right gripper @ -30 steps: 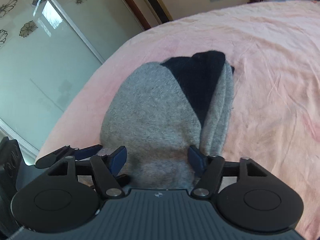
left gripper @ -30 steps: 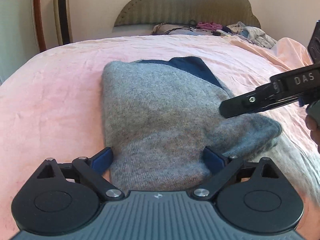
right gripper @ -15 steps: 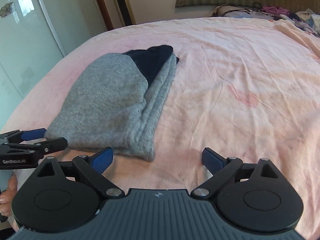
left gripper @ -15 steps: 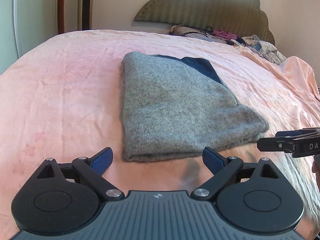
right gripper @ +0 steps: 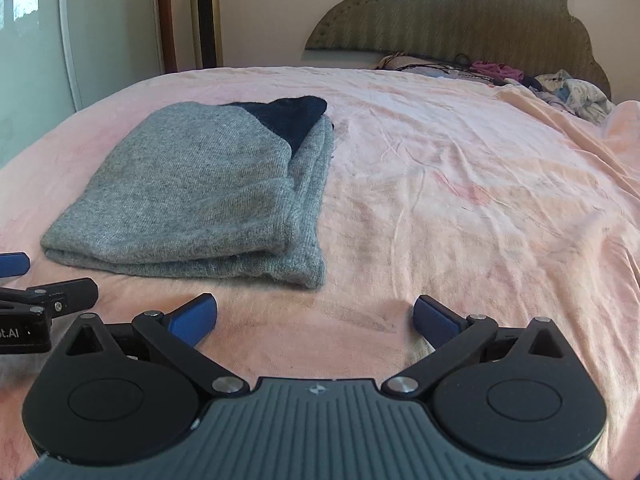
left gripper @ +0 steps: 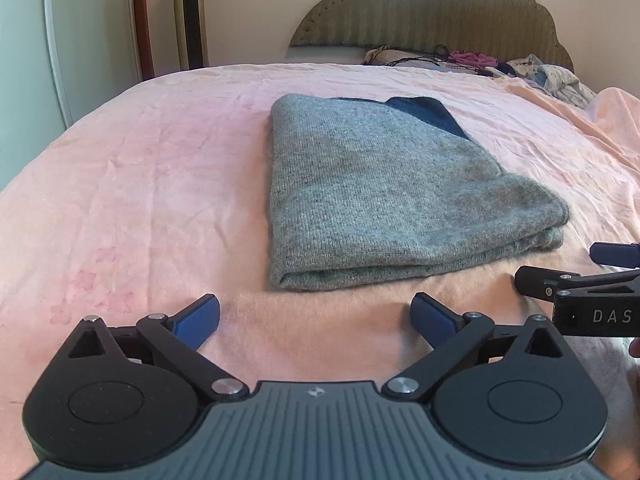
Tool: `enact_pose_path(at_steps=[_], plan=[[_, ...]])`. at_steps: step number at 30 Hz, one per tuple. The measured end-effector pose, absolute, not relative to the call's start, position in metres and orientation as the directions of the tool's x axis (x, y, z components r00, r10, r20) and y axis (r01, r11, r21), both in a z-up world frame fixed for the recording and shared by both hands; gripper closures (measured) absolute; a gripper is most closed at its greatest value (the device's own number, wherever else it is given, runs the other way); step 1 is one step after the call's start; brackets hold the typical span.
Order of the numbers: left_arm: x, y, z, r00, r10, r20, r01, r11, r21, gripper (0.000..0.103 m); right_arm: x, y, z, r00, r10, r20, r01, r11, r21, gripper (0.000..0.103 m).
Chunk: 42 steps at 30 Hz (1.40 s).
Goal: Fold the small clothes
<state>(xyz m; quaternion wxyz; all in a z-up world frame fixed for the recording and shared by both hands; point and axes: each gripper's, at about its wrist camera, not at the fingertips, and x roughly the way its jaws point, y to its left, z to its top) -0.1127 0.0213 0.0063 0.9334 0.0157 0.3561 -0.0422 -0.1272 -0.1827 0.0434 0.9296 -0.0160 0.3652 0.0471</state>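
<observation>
Garment: a grey knit piece point(left gripper: 368, 196), folded into a flat, thick bundle, lies on the bed with a dark blue part point(left gripper: 430, 114) showing at its far right corner.
Garment edges: in the left wrist view the rounded fold faces near, with stacked layers visible along the right end; in the right wrist view the layered edges run down its right side.
Garment contact: neither tool touches it; it lies free, slightly left of the middle of the bed.
Left gripper point(left gripper: 316, 316): near the garment's near edge, just short of it, its blue pads point(left gripper: 198, 318) spread wide with only sheet between them; the jaws have just been opening a little further.
Right gripper point(right gripper: 316, 316): near the garment's near right corner and apart from it, blue pads point(right gripper: 434, 320) spread wide over bare sheet; the jaws have just been opening, with nothing between them.
Tools together: each shows at the edge of the other's view, side by side and close.
Bed sheet point(right gripper: 460, 200): pink, wrinkled, with faint darker marks.
Far end: a scalloped headboard point(left gripper: 432, 12), and a loose pile of clothes point(left gripper: 540, 76) at the far right.
Far left: a tall gold tower unit point(right gripper: 206, 12) beside a frosted glass door point(right gripper: 36, 48).
</observation>
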Motion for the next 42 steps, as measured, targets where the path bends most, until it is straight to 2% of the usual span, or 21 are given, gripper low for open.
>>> enact_pose_path(at_steps=[42], plan=[[-0.1115, 0.0207, 0.0055, 0.742, -0.064, -0.667, 0.087, 0.996, 0.001, 0.0, -0.1287, -0.1831, 0.043, 0.733, 0.074, -0.676, -0.091, 0.996, 0.01, 0.0]])
